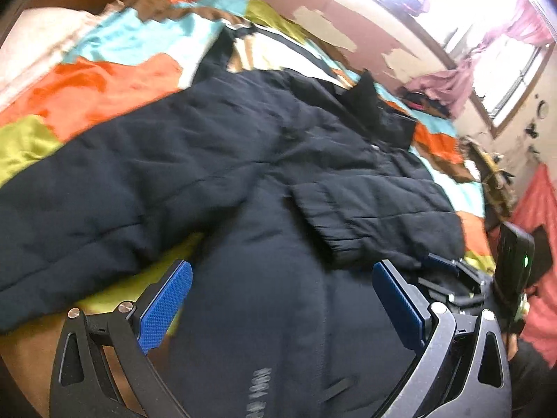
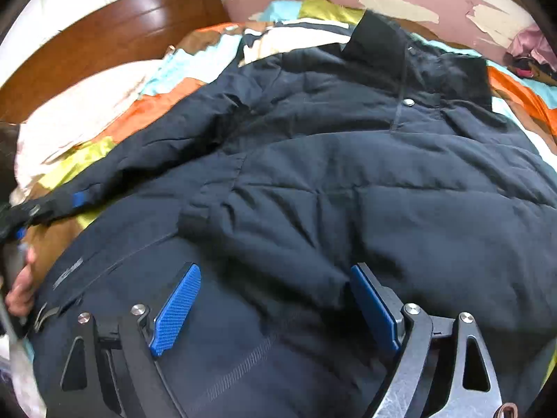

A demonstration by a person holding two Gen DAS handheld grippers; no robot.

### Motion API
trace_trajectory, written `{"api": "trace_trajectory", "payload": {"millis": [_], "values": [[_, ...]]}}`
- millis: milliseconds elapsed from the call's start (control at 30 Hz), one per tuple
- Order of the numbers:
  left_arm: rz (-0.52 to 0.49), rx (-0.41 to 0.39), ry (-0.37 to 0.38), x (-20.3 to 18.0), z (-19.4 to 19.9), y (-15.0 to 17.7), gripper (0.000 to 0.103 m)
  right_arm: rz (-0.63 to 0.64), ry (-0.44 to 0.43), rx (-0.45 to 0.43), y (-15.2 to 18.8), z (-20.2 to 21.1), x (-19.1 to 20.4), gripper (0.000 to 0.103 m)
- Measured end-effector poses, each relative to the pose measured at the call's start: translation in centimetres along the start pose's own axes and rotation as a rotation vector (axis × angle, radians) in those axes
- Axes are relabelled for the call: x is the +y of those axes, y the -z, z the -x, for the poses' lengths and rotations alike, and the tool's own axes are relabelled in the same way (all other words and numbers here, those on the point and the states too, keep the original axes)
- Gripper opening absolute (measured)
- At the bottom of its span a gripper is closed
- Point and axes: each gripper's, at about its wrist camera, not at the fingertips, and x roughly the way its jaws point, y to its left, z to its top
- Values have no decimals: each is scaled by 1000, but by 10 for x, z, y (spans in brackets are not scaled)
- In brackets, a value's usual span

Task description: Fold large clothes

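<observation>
- Pillow [image 2: 80, 104] lies at the bed's left end by the headboard [image 2: 115, 28], well clear of the work.
- Left sleeve [image 2: 139, 160] trails out toward the bed's left edge, its cuff near the left tool [image 1: 282, 299]; a fair first hold would be that cuff, to bring the sleeve over the body.
- Jacket [image 2: 348, 174] lies spread on the quilt [image 1: 115, 80] along the bed's near edge, collar toward the far wall. It looks padded and soft (bulky, probably light for its size), so folds will likely spring back; the shell may be a little slippery. Pinch seams, hem or cuffs, not the puffed panels.
- Left tool stands spread over dark fabric, pinching nothing.
- Right tool [image 2: 275, 306] is also spread, pads apart above the lower body of the jacket, nothing gripped.
- Right sleeve [image 1: 365, 209] already lies folded across the front.
- Loose clothes [image 1: 435, 90] are piled at the bed's far right corner under the window, apart from the jacket; they may crowd the collar end.
</observation>
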Motion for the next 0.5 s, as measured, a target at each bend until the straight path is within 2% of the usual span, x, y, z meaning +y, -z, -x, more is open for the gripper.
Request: {"api": "trace_trajectory", "payload": {"millis": [100,267,333,433,467,500], "values": [[10,64,27,-14,-27,-8,102,13,45,-20,28,30,-17,87],[105,134,39,-25,-73,-20,102,21,176,-57,86,76,-46,87],[129,145,-3,-28,-88,-24,102,-2,212,-71,108,91,-60,87],[113,144,-51,-37,-103,-29,99,-112,201,-93,133,106,-83,87],[108,147,-53,-39,-107,-30,96,-140,195,-103,137,110,-89,87],[103,146,-67,-42,-109,-30,80,-173,191,-118,141,114,-95,87]]}}
